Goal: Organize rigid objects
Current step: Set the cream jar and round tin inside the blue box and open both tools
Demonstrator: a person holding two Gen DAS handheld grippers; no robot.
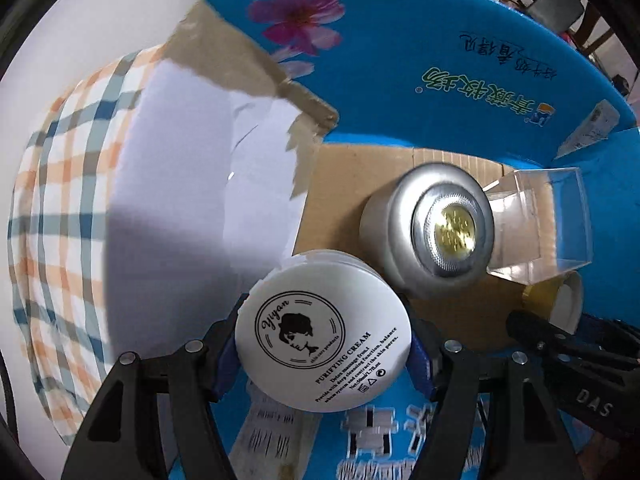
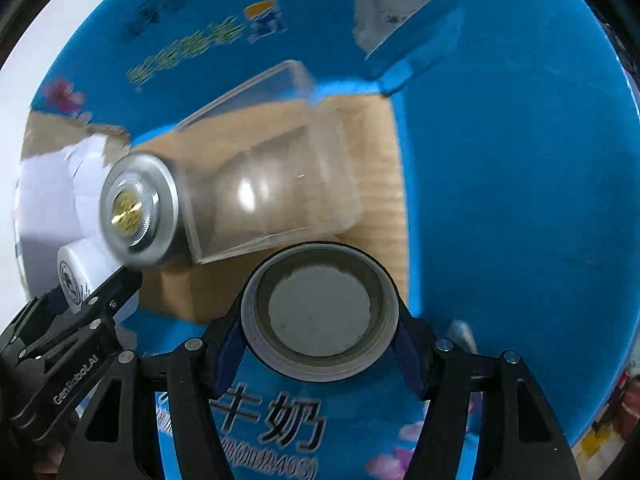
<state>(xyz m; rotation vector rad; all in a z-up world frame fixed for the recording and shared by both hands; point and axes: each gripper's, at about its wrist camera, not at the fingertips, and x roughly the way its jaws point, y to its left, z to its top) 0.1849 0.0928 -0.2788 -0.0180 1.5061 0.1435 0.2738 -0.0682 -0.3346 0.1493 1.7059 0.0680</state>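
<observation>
The left gripper clamps a white cream jar over the blue box; the right gripper grips a grey-rimmed round container. Just beyond, a clear bottle with a silver cap lies on the cardboard floor, blocking the middle. A checked cloth lies outside.

One blue printed carton holds one clear square bottle with a silver cap, one white cream jar and one open round container, apparently a yellow-sided jar. Two black grippers, left and right, each clasp one item. One checked cloth lies outside.
</observation>
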